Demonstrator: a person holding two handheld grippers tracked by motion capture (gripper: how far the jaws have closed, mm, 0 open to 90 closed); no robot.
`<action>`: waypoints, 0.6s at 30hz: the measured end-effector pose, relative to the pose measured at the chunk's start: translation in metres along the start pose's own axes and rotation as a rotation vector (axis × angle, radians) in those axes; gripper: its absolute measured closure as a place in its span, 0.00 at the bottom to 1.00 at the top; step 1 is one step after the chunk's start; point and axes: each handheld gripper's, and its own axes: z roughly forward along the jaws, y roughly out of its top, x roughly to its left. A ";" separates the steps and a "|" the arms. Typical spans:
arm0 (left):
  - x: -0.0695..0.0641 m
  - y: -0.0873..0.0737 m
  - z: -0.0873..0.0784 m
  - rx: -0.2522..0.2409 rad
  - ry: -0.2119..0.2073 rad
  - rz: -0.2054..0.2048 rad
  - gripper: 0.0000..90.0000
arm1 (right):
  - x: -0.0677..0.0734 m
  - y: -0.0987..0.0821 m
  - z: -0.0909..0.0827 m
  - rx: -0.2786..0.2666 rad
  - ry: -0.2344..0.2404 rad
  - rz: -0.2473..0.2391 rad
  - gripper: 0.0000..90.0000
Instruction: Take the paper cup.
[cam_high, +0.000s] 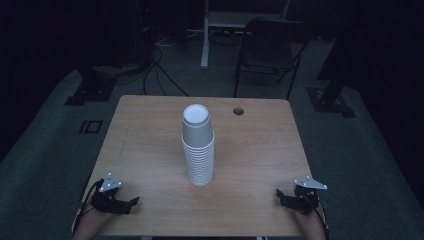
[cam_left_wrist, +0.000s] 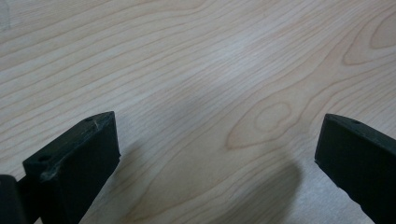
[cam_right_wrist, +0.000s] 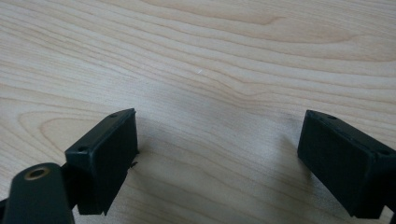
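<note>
A tall stack of white paper cups (cam_high: 198, 146) stands upright in the middle of the wooden table (cam_high: 150, 125). My left gripper (cam_high: 131, 204) rests near the front left corner, pointing inward toward the table's middle. Its jaws stand wide apart over bare wood (cam_left_wrist: 219, 135), holding nothing. My right gripper (cam_high: 281, 196) sits near the front right corner and points inward as well. Its jaws are also spread, with only wood grain (cam_right_wrist: 217, 135) between them. Both grippers are well away from the cups.
A round cable hole (cam_high: 238, 111) is in the table's far right part. Behind the table stand a dark folding chair (cam_high: 270, 50) and a white stand (cam_high: 205, 40), with cables (cam_high: 160, 70) on the grey floor.
</note>
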 end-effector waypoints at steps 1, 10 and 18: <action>-0.001 0.001 0.000 0.002 -0.005 0.002 0.00 | 0.000 0.000 0.000 0.000 0.000 0.000 0.13; -0.005 0.013 -0.002 -0.021 -0.019 0.021 0.00 | 0.000 0.000 0.000 0.000 0.000 0.000 0.13; -0.012 0.028 -0.003 -0.040 -0.046 0.047 0.00 | 0.000 0.000 0.000 0.000 0.000 0.001 0.13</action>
